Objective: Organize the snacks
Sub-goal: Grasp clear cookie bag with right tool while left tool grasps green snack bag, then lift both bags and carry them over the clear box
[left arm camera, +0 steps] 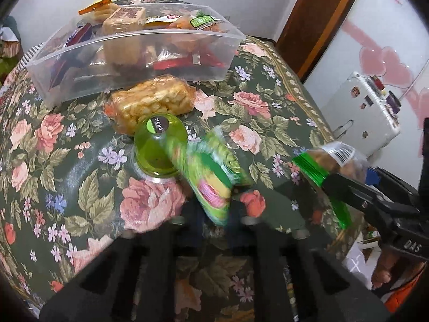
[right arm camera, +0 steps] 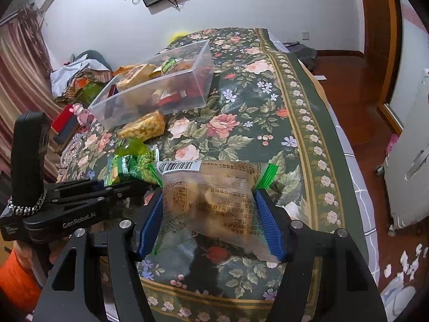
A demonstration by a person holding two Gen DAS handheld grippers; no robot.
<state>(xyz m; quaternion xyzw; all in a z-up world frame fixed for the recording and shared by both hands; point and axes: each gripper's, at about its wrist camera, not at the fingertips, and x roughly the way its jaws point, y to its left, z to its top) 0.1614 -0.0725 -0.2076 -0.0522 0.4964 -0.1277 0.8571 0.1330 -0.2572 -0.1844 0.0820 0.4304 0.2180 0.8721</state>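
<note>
In the left wrist view my left gripper is shut on a blurred green snack packet, just above the floral tablecloth. A green jelly cup lies right beyond the packet, and an orange-yellow snack bag lies past that, against the clear plastic bin. The bin holds several wrapped snacks. In the right wrist view my right gripper grips a clear packet with green ends between its blue pads, lifted off the cloth. The left gripper and its green packet show beside it.
The table's right edge drops to a red-brown floor, where a white appliance stands. Clothes and boxes pile up beyond the table's left side. An orange sleeve shows at lower left.
</note>
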